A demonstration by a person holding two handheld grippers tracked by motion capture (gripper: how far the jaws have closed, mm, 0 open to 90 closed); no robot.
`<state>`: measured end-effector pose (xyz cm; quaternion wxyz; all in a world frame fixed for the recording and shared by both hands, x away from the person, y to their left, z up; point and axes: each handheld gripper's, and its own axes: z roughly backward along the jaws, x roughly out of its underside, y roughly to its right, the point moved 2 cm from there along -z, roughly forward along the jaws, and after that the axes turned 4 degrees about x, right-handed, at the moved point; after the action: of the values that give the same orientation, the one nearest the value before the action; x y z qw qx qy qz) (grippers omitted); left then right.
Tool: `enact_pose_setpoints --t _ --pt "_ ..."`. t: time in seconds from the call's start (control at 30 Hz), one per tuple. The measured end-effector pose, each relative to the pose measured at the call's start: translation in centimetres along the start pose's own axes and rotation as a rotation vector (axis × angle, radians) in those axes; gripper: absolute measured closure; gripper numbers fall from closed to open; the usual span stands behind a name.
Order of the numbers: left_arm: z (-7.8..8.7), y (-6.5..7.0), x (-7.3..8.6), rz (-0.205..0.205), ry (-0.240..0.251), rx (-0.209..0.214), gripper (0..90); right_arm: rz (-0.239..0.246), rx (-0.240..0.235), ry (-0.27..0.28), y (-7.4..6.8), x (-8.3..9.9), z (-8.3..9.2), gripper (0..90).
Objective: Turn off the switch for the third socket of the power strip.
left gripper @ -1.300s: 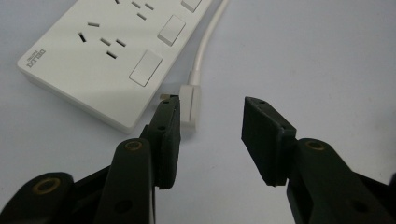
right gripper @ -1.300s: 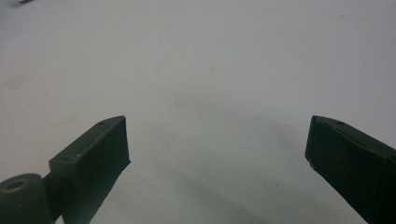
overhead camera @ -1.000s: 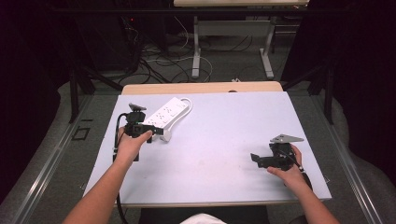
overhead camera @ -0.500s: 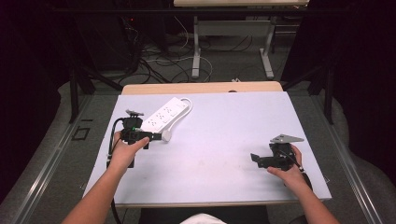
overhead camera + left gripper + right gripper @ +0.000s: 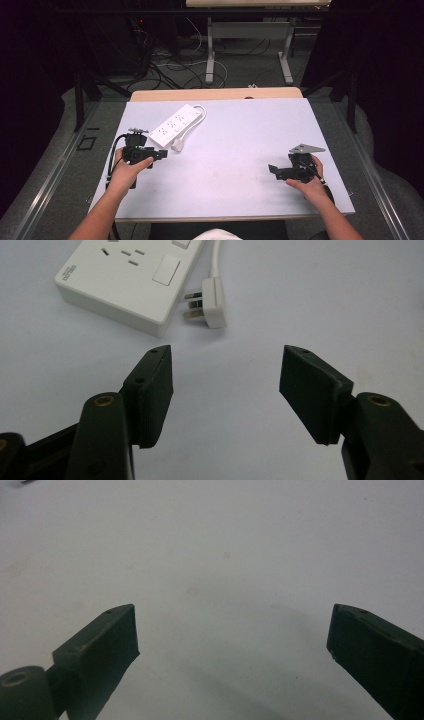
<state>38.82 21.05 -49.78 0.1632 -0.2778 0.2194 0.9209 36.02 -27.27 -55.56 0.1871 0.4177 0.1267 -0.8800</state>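
Pale worktop [image 5: 240, 150] seen from above, person's forearms entering from the near edge, one gripper in each hand. White power strip [image 5: 176, 126] lying diagonally on the far left part of the worktop, its white plug [image 5: 178, 145] resting just beside its near end, cord looping back to the far end. Left gripper [image 5: 159, 153] held low near the left edge, pointing toward the plug and strip, close to them but touching neither; seen from its own camera [image 5: 225, 385], jaws well apart with bare worktop between them, plug [image 5: 209, 302] lying ahead with prongs facing the strip's corner [image 5: 125, 282]. Right gripper [image 5: 272, 170] well apart from the strip, at the near right of the worktop, jaws spread wide and empty, bare surface ahead in its own view [image 5: 232, 645]. Likely risks, as a judgement only: jaws closing on the prongs rather than the plug body, causing a slip or twist; a nudge from a jaw tip pushing the light plug away across the smooth surface; a tug on the cord dragging the strip along.
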Motion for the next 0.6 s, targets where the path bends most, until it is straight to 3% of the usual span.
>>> enact_pose_setpoints --t 0.17,0.3,0.4,0.6 --pt "0.3 -0.6 0.9 0.006 0.011 0.004 38.1 0.002 0.001 0.001 0.0 0.0 0.0 5.6" --pt "0.3 -1.0 1.6 -0.005 0.03 -0.034 36.9 0.0 0.001 0.0 0.0 0.0 0.0 5.6" --pt "0.3 -1.2 2.0 -0.001 0.026 -0.032 36.1 0.0 0.001 0.0 0.0 0.0 0.0 5.6" --pt "0.1 -1.5 3.0 -0.007 0.025 -0.027 28.1 -0.009 -0.004 -0.004 -0.1 0.0 0.0 5.6"
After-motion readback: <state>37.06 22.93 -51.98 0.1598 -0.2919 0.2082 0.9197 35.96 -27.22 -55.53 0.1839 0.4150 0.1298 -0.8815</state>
